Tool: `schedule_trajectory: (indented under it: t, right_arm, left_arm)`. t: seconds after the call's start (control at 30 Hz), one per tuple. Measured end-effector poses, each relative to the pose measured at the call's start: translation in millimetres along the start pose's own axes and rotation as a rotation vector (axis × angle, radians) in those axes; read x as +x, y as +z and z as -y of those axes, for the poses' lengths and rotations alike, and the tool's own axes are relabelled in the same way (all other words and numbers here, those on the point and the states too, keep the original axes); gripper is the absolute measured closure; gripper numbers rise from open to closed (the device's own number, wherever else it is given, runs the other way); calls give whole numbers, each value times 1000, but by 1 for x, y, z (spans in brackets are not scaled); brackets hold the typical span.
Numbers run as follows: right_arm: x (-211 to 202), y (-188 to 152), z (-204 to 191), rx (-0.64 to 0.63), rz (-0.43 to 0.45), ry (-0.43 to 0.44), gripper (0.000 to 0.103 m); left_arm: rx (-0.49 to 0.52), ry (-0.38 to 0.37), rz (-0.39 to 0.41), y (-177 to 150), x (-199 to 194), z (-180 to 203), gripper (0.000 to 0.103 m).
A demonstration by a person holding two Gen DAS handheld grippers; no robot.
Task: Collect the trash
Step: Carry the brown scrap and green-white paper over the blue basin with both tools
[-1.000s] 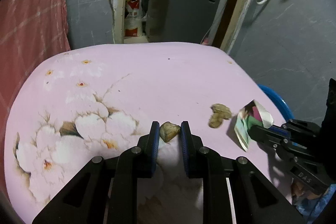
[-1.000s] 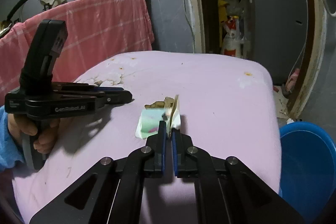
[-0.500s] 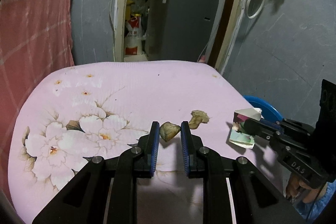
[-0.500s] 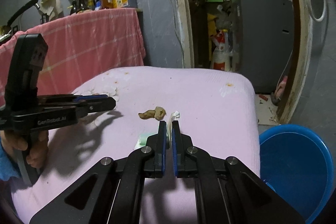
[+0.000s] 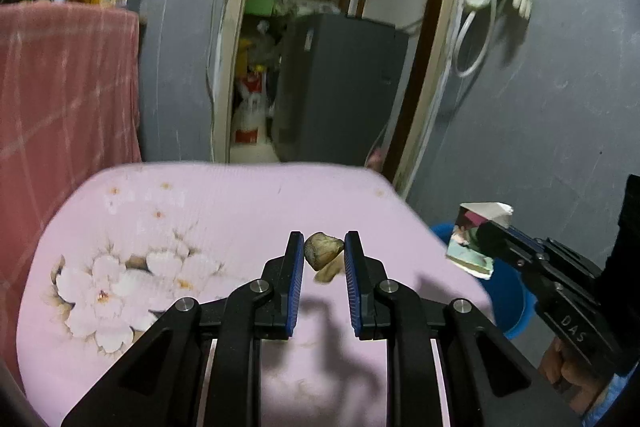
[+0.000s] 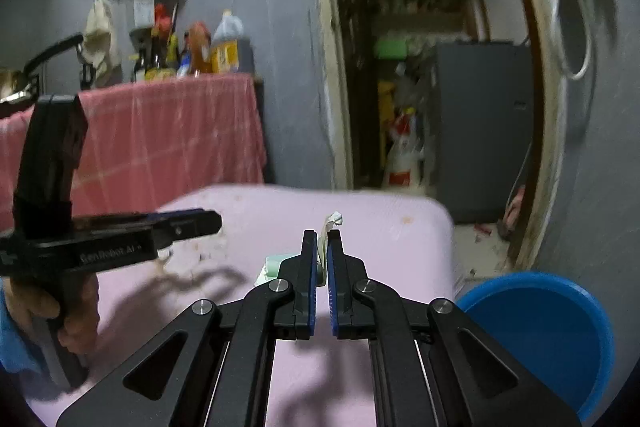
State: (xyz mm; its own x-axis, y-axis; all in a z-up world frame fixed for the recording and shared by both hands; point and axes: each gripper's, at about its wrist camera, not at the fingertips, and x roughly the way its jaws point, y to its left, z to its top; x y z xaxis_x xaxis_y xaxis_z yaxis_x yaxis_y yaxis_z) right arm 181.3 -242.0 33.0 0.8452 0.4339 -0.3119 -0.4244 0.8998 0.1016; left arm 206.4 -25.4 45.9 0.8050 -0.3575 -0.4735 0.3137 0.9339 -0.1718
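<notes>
up close, the left gripper [image 5: 321, 251] pinches a small brownish scrap [image 5: 322, 253] between its blue pads, jaws narrowed onto it near the tips; a second pale piece [image 5: 329, 271] shows just below it, and whether that one is gripped or lies on the cloth beneath is hard to tell. the right gripper [image 6: 322, 254] has its jaws almost together on a thin folded wrapper [image 6: 331, 219], whose crumpled white end sticks out past the tips while a green part [image 6: 273, 265] shows left of the jaws. beneath both spreads a pink flowered cloth [image 5: 168, 227], blurred. right of the right jaws sits a blue basin [image 6: 540, 331], its edge cut off by the lens rim. beyond, a dim doorway [image 6: 404, 67] holds clutter too dark to make out.
</notes>
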Motion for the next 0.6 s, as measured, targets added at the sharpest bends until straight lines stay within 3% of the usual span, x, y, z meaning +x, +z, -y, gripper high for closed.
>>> schedule_trajectory:
  t: [0.37,0.6]
  right_arm:
    - [-71,24,28,39,222,-153,100]
    - [-97,25,50,39,272,-293,100]
  left_arm:
    - [68,-78,180,23,-24,78,86]
    - [103,-146,218,32,-16,124,86]
